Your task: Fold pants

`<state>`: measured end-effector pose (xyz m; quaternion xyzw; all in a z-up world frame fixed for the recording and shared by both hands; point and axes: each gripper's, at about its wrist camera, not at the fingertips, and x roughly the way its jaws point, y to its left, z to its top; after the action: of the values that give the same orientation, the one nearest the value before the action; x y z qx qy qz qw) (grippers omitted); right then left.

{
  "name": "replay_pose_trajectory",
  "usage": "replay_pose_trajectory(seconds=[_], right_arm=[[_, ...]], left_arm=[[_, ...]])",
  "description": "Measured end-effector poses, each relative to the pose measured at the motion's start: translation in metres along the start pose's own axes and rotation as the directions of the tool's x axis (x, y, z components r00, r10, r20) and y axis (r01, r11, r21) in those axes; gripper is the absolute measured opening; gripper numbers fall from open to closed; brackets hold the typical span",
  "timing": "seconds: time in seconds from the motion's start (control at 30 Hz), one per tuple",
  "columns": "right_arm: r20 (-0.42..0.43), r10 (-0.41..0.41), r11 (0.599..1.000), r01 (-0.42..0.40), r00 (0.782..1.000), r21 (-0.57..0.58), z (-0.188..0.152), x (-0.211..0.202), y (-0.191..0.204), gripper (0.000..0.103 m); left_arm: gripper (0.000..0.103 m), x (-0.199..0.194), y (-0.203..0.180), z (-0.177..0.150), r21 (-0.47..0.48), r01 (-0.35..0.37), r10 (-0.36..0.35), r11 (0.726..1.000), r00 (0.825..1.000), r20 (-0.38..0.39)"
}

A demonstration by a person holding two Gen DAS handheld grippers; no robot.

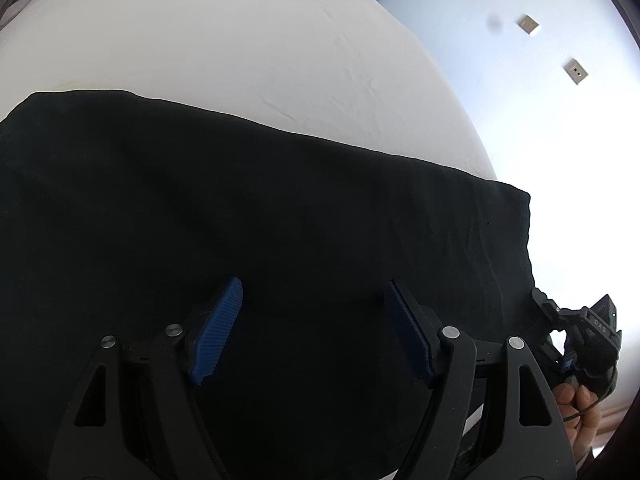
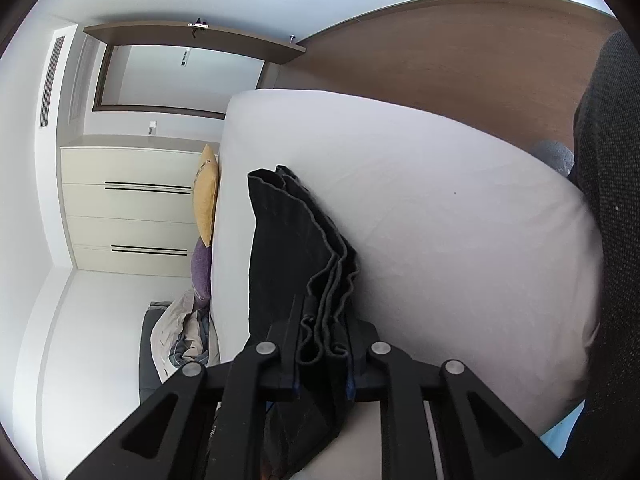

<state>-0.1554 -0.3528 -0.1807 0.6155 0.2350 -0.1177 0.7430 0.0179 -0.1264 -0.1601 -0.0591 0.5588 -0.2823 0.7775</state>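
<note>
Pants (image 1: 256, 216), black, lie folded on the white bed (image 1: 224, 40), a broad dark slab filling the lower half of the left wrist view, with the far folded edge running straight across the sheet. In the right wrist view the pants (image 2: 288, 240) show as a stack of several layers, their hemmed edges bunched together and standing up from the bed (image 2: 440, 220). The right gripper (image 2: 322, 332) pinches that bunch of edges, its fingers pressed against the cloth from both sides with the layers gathered between them. The left gripper (image 1: 314, 300) hovers over the middle of the cloth, its blue pads (image 1: 218, 330) spread wide apart with only fabric beneath and nothing between them. At the right end of the pants in the left view, the right gripper (image 1: 576, 328) sits at the cloth's corner, and a hand (image 1: 578, 408) holds it. Beyond the bed stand a yellow cushion (image 2: 206, 194), a purple cushion (image 2: 201, 270) and a drawer unit (image 2: 128, 208)
</note>
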Motion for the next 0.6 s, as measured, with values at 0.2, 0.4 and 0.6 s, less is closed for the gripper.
replay_pose_trajectory(seconds=[0.2, 0.4, 0.6], right_arm=[[0.021, -0.085, 0.991, 0.087, 0.996, -0.105, -0.003, 0.000, 0.022, 0.013], [0.073, -0.142, 0.902, 0.159, 0.987, -0.402, -0.025, 0.010, 0.100, 0.012], [0.038, -0.256, 0.386, 0.138, 0.966, -0.912, -0.149, 0.078, 0.193, 0.012]], left_arm=[[0.071, 0.001, 0.002, -0.001, 0.010, 0.002, -0.002, 1.000, 1.000, 0.008], [0.070, 0.000, 0.010, -0.001, -0.015, 0.040, -0.040, 0.999, 0.999, 0.016], [0.061, -0.024, 0.058, 0.004, -0.238, 0.212, -0.193, 0.948, 0.976, 0.101]])
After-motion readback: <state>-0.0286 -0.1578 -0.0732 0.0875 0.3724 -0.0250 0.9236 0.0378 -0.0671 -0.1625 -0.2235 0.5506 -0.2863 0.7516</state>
